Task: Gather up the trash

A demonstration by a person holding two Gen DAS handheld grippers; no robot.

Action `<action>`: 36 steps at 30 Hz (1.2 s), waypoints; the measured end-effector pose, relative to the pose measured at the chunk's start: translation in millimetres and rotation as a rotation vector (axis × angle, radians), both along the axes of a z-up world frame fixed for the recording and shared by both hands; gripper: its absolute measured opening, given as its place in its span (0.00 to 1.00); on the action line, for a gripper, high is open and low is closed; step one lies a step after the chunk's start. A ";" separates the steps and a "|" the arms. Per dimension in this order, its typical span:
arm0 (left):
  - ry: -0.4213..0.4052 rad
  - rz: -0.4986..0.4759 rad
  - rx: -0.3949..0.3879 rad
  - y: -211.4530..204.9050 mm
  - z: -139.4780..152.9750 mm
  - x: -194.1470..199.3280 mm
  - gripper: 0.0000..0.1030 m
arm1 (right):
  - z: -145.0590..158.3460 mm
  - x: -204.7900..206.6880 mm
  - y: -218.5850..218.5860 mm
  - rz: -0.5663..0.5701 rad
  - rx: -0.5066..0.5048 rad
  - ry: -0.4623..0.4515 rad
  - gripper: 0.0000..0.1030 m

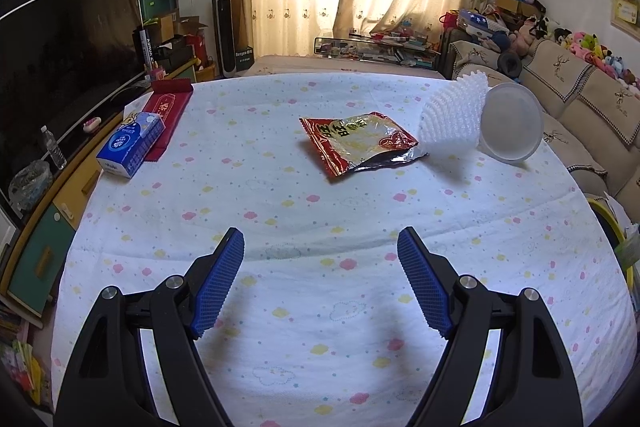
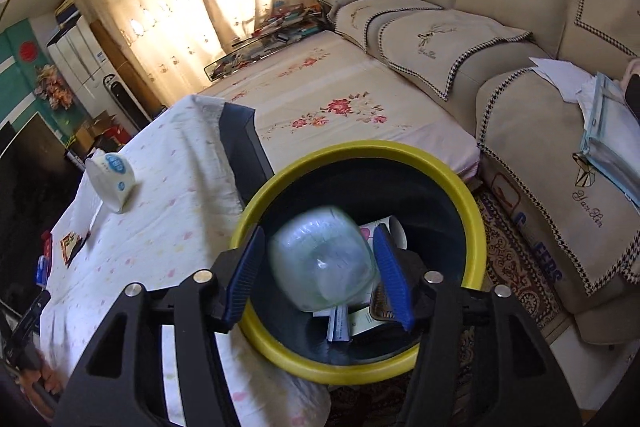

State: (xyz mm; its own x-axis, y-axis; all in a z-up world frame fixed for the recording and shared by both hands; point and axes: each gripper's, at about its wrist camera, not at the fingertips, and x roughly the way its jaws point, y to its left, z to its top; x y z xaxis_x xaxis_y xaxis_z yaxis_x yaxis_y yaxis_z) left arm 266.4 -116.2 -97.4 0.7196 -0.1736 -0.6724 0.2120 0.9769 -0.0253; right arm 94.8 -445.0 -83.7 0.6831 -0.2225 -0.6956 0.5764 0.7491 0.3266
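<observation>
My right gripper [image 2: 318,233] hangs over a dark bin with a yellow rim [image 2: 476,227]. A crumpled translucent plastic container [image 2: 324,259] sits between its blue pads, blurred, with a thin gap on each side; the pads do not press it. Paper scraps [image 2: 340,323] lie inside the bin. My left gripper [image 1: 320,233] stands open and empty above the dotted tablecloth [image 1: 280,307]. Farther across the cloth lie a red snack wrapper [image 1: 360,143], a white foam net [image 1: 452,123] and a round white tub [image 1: 512,123] on its side.
A blue tissue box [image 1: 130,143] and a red packet [image 1: 168,111] sit at the table's left edge. A beige sofa [image 2: 520,27] and a flowered mattress [image 2: 340,87] lie beyond the bin. A television [image 1: 60,47] stands to the left.
</observation>
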 end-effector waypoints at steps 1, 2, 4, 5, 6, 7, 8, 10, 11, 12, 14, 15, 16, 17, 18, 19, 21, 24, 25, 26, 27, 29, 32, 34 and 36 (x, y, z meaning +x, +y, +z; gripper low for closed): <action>0.002 0.000 -0.002 0.6 -0.1 0.1 0.76 | -0.3 -1.0 -0.3 -0.002 0.002 -0.007 0.55; 0.005 -0.001 -0.003 0.5 -0.4 0.4 0.76 | -0.5 0.3 0.9 0.001 0.004 -0.010 0.55; 0.010 -0.006 -0.005 0.2 -0.7 0.8 0.76 | -2.5 1.2 3.4 0.014 0.002 -0.007 0.55; 0.011 -0.008 -0.006 0.2 -1.0 1.1 0.76 | -2.6 2.0 4.6 0.017 0.002 -0.005 0.56; 0.014 -0.010 -0.006 -0.4 -1.2 1.3 0.77 | -5.0 2.7 5.7 0.021 0.005 -0.004 0.58; 0.016 -0.012 -0.008 -0.2 -1.3 1.8 0.77 | -6.5 3.2 6.7 0.024 0.011 -0.005 0.58; 0.023 -0.014 -0.014 -0.3 -1.9 2.7 0.77 | -7.5 3.7 8.4 0.028 0.016 -0.004 0.58; 0.037 -0.016 -0.028 0.2 -3.1 5.1 0.77 | -10.8 7.2 12.5 0.045 0.026 0.001 0.58; 0.044 -0.015 -0.031 -0.5 -3.4 6.6 0.77 | -11.4 8.4 14.5 0.050 0.027 0.003 0.58; 0.050 -0.015 -0.030 -1.8 -3.2 7.9 0.77 | -12.6 10.1 16.7 0.059 0.026 0.004 0.58; 0.068 -0.035 -0.035 -8.2 0.6 11.2 0.77 | -12.4 12.4 20.4 0.070 0.027 0.002 0.58; 0.071 -0.047 -0.036 -12.0 3.7 13.0 0.77 | -12.7 13.7 21.7 0.077 0.029 -0.001 0.58; 0.069 -0.066 -0.034 -19.8 9.4 14.8 0.77 | -12.3 14.7 23.0 0.083 0.032 -0.003 0.58; 0.063 -0.081 -0.029 -26.1 14.4 15.6 0.77 | -12.3 15.4 24.0 0.087 0.034 -0.005 0.58; 0.055 -0.095 -0.021 -33.0 19.0 16.3 0.77 | -12.6 15.7 24.6 0.092 0.037 -0.008 0.58; 0.039 -0.116 -0.001 -44.9 24.6 18.3 0.77 | -13.0 16.0 25.1 0.095 0.042 -0.010 0.59; 0.019 -0.142 0.030 -60.9 30.9 23.9 0.77 | -15.1 15.0 24.8 0.101 0.058 -0.015 0.60; 0.004 -0.188 0.072 -90.6 33.9 37.1 0.77 | -16.7 11.9 22.9 0.107 0.071 -0.018 0.60; 0.005 -0.198 0.081 -97.7 34.0 42.1 0.77 | -17.2 10.8 22.6 0.108 0.074 -0.019 0.60; 0.007 -0.204 0.090 -105.2 33.6 47.6 0.76 | -18.0 9.7 22.0 0.107 0.079 -0.021 0.60; 0.011 -0.209 0.097 -111.3 32.7 52.9 0.76 | -18.7 9.1 21.2 0.107 0.083 -0.022 0.60; 0.013 -0.223 0.118 -125.6 30.3 62.4 0.76 | -20.5 7.8 19.0 0.104 0.098 -0.028 0.61; 0.011 -0.246 0.156 -144.2 25.7 73.6 0.76 | -22.7 7.1 16.2 0.102 0.110 -0.029 0.61; 0.021 -0.262 0.170 -154.6 21.1 81.6 0.76 | -24.5 6.8 15.5 0.103 0.116 -0.030 0.61; 0.026 -0.259 0.181 -162.0 18.4 89.9 0.76 | -25.8 7.1 14.7 0.104 0.122 -0.030 0.61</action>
State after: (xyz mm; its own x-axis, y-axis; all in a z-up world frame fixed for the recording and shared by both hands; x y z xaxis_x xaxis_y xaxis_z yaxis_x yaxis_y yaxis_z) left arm 356.3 -278.2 -79.0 0.6491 -0.2242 -0.7270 0.4558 0.8796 0.1358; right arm 101.9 -430.3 -109.5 0.7189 -0.0651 -0.6921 0.4867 0.7580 0.4343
